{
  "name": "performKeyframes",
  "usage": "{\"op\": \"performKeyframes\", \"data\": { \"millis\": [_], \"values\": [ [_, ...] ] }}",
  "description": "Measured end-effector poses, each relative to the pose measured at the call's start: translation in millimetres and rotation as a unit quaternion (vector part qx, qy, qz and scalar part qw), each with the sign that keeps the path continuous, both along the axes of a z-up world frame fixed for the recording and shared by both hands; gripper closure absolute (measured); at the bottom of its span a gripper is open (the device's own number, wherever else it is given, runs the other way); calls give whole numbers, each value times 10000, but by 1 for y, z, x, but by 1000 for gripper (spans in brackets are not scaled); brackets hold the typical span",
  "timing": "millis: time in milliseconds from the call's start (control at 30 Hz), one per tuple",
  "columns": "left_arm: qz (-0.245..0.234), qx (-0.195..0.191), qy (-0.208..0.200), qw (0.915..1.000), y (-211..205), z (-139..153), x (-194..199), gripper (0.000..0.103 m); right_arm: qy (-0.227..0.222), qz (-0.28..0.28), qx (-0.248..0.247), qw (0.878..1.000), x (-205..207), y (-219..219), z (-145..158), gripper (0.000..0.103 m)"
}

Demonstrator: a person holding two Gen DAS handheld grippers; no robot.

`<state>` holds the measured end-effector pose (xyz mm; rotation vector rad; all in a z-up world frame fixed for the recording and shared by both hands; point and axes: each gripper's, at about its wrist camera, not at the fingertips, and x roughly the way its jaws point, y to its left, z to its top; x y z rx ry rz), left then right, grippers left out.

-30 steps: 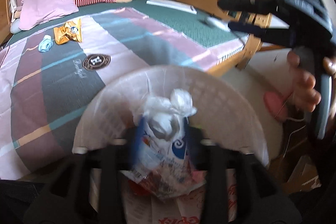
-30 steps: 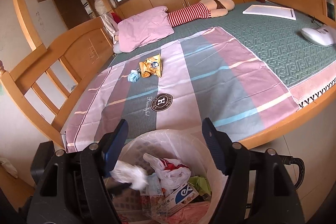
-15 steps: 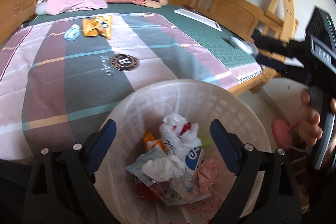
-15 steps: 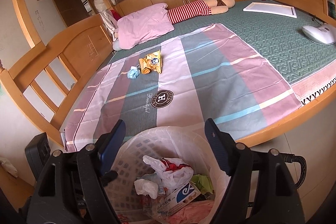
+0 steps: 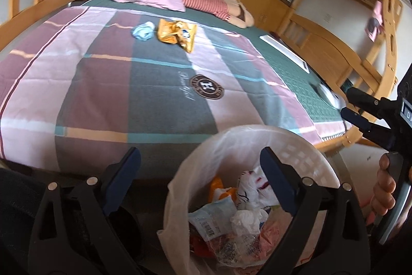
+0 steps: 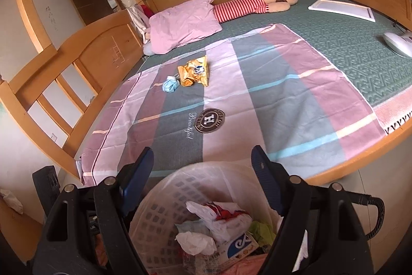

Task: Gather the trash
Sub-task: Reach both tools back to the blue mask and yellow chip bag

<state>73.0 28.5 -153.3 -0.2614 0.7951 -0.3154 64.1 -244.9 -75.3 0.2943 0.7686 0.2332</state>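
Wooden bed frame and a striped blanket [image 6: 257, 84] fill the background, and the white trash basket [image 6: 164, 187] stands on the floor just beside the bed edge, already holding wrappers and crumpled paper. Your left gripper [image 5: 200, 172] hangs near the basket with its jaws spread and nothing between them. Your right gripper [image 6: 202, 164] is also spread wide and empty above the rim. Two pieces remain on the blanket: a yellow snack wrapper [image 6: 194, 70] and, touching it, a blue crumpled thing [image 6: 170, 84], perhaps a face mask. You are between pickups, I think. Next you should reach well forward over the blanket and pinch one piece.
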Motion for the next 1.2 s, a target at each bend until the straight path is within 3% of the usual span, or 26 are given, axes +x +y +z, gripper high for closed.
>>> {"op": "performKeyframes", "data": {
  "millis": [133, 233, 300, 400, 633, 767, 833, 900, 967, 1000, 1100, 1200],
  "values": [
    [56, -15, 2, 10000, 3, 1, 5, 9, -32, 141, -65, 9999, 11, 11, 2, 26],
    [132, 219, -166, 9995, 2, 8, 14, 9, -46, 223, -98, 9997, 21, 18, 4, 26],
    [295, 478, -295, 9980, 6, 15, 27, 9, -68, 271, -126, 9995, 30, 24, 7, 26],
    [665, 506, -366, 9958, 18, 23, 49, 8, -150, 374, -204, 9990, 41, 33, 16, 26],
    [1728, 677, 77, 9826, 66, 30, 124, 7, -308, 567, -344, 9973, 84, 55, 32, 26],
    [2224, 507, 318, 9731, 101, 23, 159, 6, -272, 676, -539, 9959, 127, 82, 29, 26],
    [2492, 426, 323, 9670, 116, 15, 164, 6, -241, 817, -668, 9941, 150, 101, 23, 26],
    [2775, 323, 680, 9578, 128, 0, 165, 6, -132, 935, -796, 9923, 178, 122, 12, 26],
    [2856, -271, 1018, 9525, 135, -14, 162, 6, 45, 1054, -809, 9911, 210, 145, -2, 26],
    [2824, -385, 1088, 9523, 135, -18, 161, 6, 124, 1097, -797, 9907, 223, 154, -9, 26],
    [2859, -107, 1201, 9507, 133, -21, 163, 6, 309, 1157, -848, 9892, 272, 185, -34, 26],
    [3207, -68, 1313, 9380, 142, -27, 164, 6, 438, 1229, -1274, 9832, 329, 215, -65, 26]
  ]
}}
